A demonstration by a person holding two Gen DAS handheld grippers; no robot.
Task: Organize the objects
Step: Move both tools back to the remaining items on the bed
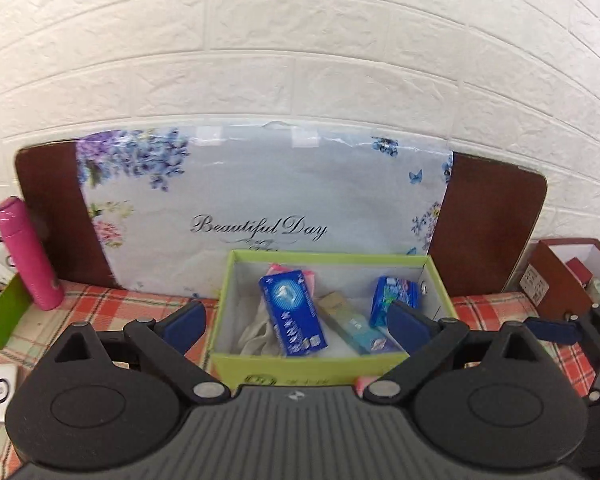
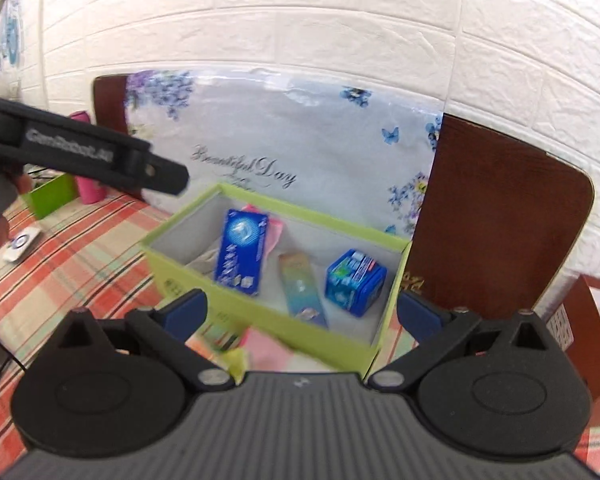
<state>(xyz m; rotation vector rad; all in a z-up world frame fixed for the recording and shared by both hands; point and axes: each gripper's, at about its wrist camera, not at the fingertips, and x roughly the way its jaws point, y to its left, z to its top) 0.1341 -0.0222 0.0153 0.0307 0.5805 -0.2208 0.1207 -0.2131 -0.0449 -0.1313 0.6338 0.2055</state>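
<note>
You have a white brick wall [image 1: 300, 60] at the back. Leaning against the wall stands a brown board [image 1: 488, 220], and in front of that board rests a floral bag [image 1: 260, 200] printed "Beautiful Day". Left of the bag a pink bottle [image 1: 28, 252] stands upright on the plaid cloth [image 1: 100, 300]. Left of and nearer than the bottle a small white device [image 1: 2, 392] lies on the same cloth. Right of the bag sits a brown box [image 1: 560, 276], open at the top.
</note>
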